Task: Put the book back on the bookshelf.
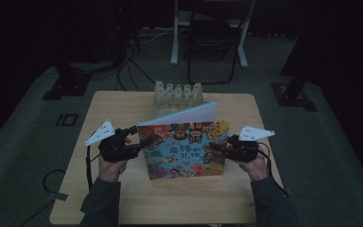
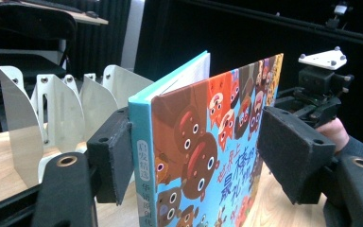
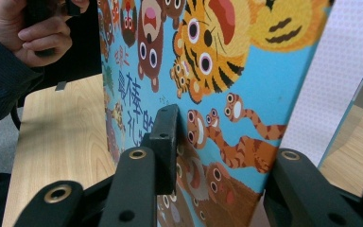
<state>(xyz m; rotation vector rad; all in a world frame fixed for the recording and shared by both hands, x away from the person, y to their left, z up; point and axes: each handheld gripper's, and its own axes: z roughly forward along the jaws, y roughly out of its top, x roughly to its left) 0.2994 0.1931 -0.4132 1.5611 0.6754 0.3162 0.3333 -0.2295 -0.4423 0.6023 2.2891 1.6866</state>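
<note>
I hold the picture book propped up on the table, in front of the white rack. My left tongs straddle its spine, spread; my right tongs pinch its opposite edge.

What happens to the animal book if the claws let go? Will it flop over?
The book would probably tip: it stands upright on its thin bottom edge on the table. Its cover looks stiff, so it likely won't bend. The cover gapes from the pages, so it might fall open.
</note>
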